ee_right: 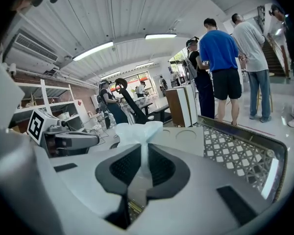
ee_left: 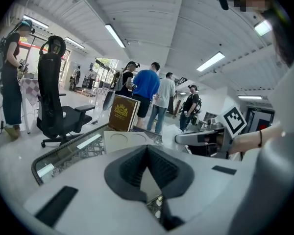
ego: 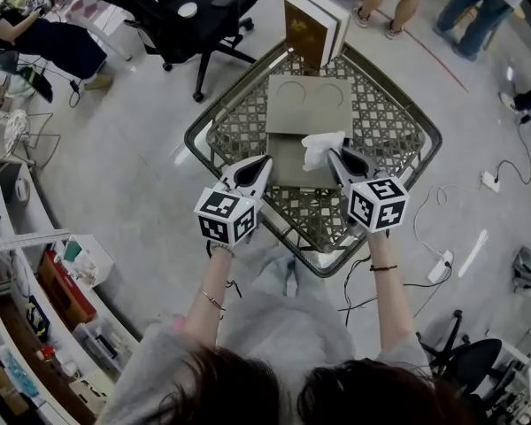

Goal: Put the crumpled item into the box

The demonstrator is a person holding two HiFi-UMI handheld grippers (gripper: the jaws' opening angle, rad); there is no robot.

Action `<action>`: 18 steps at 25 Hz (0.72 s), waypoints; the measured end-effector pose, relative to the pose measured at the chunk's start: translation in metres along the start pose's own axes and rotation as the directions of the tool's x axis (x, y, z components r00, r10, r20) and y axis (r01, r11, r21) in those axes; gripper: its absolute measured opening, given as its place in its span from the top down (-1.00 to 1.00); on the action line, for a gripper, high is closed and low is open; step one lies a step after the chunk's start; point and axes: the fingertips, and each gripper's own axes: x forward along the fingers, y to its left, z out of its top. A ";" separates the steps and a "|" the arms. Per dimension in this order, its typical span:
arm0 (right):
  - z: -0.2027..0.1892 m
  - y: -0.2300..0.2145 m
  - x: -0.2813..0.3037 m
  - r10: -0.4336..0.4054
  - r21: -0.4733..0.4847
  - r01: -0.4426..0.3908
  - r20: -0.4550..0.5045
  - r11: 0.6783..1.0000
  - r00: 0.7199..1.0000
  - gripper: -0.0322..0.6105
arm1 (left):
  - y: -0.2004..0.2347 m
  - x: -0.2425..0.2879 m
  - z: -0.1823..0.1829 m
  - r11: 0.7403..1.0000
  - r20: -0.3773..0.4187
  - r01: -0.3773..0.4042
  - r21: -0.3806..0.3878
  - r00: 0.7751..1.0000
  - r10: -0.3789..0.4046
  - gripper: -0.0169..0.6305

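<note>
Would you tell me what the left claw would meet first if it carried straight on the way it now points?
Most likely the flat cardboard box, lying just ahead of the left claw, though depth is unclear.

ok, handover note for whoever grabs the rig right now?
Left gripper: shut, empty, by the box's near left side.
Right gripper: shut on the tissue, held over the near part of the box.
The box lies flat on the table; I cannot tell whether it is open.
Done: tissue is in the grip.
Left: get it into the box and release.
</note>
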 end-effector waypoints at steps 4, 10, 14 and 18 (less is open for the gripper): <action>-0.016 -0.005 0.013 0.002 0.022 -0.001 -0.043 1.000 0.999 0.73 | 0.004 0.007 -0.014 1.000 -0.027 0.005 -0.020 1.000 -0.006 0.90; -0.039 -0.010 0.032 0.009 0.055 -0.003 -0.111 0.998 0.994 0.73 | 0.006 0.014 -0.038 0.998 -0.064 0.000 -0.065 0.998 -0.004 0.90; -0.054 -0.011 0.041 0.019 0.064 -0.009 -0.159 0.998 0.987 0.72 | 0.007 0.019 -0.050 0.996 -0.084 -0.006 -0.088 0.996 -0.002 0.90; -0.067 -0.012 0.050 0.028 0.070 -0.014 -0.207 0.997 0.978 0.73 | 0.009 0.021 -0.059 0.994 -0.097 -0.012 -0.109 0.995 0.002 0.90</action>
